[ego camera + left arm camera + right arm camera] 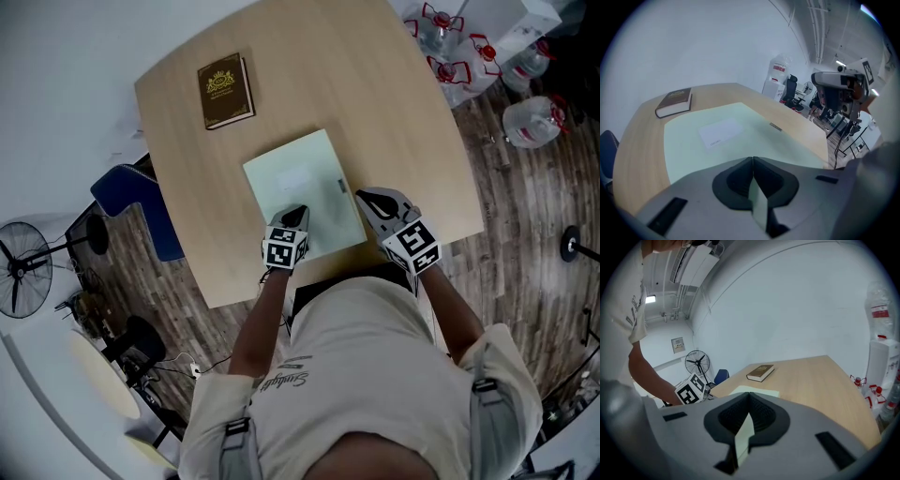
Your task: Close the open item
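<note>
A pale green folder [300,192] lies flat on the wooden table [394,103], its cover down, with a white label [720,131] on top and a small clasp [776,126] near its right edge. My left gripper [296,214] rests over the folder's near left part, jaws shut with nothing between them [753,160]. My right gripper [367,199] sits at the folder's near right edge, also shut [749,397]. The folder's far edge [754,392] shows just past its jaws.
A closed brown book [225,90] lies at the table's far left corner. Several water bottles [459,47] stand on the floor beyond the far right corner. A blue chair [131,192] and a fan [23,267] are to the left.
</note>
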### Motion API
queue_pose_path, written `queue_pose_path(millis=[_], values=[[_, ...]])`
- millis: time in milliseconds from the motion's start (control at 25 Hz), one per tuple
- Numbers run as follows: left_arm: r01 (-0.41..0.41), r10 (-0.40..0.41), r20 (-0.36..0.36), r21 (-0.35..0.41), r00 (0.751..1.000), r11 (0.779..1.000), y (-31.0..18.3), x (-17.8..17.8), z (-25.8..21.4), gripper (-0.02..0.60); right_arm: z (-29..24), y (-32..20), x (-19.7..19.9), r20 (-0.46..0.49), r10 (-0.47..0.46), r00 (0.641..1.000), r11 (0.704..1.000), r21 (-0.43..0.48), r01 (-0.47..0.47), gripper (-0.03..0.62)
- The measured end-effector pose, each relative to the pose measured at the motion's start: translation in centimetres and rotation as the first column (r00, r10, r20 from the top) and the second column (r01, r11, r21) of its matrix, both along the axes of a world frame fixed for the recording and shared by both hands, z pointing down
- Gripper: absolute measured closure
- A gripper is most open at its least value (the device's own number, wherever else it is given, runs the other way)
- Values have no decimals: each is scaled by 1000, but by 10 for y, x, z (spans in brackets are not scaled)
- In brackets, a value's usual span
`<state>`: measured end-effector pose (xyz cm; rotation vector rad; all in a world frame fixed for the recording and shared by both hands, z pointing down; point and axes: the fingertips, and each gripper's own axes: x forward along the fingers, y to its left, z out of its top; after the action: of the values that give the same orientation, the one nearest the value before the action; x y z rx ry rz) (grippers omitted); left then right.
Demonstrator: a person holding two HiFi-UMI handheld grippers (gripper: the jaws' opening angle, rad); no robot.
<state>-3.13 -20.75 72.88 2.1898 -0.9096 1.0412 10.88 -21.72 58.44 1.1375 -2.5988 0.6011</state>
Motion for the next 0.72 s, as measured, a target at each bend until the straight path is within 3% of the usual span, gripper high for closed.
queue_pose_path(millis=[280, 720], values=[[10, -11, -33, -12, 999, 1000, -4, -1, -9, 566, 3, 3, -18, -7, -28, 1000, 1000, 5, 28, 605], [23, -7, -143, 108, 990, 994, -5, -6, -56, 565, -12, 19, -37, -38, 6, 999, 1000, 26, -5, 605]])
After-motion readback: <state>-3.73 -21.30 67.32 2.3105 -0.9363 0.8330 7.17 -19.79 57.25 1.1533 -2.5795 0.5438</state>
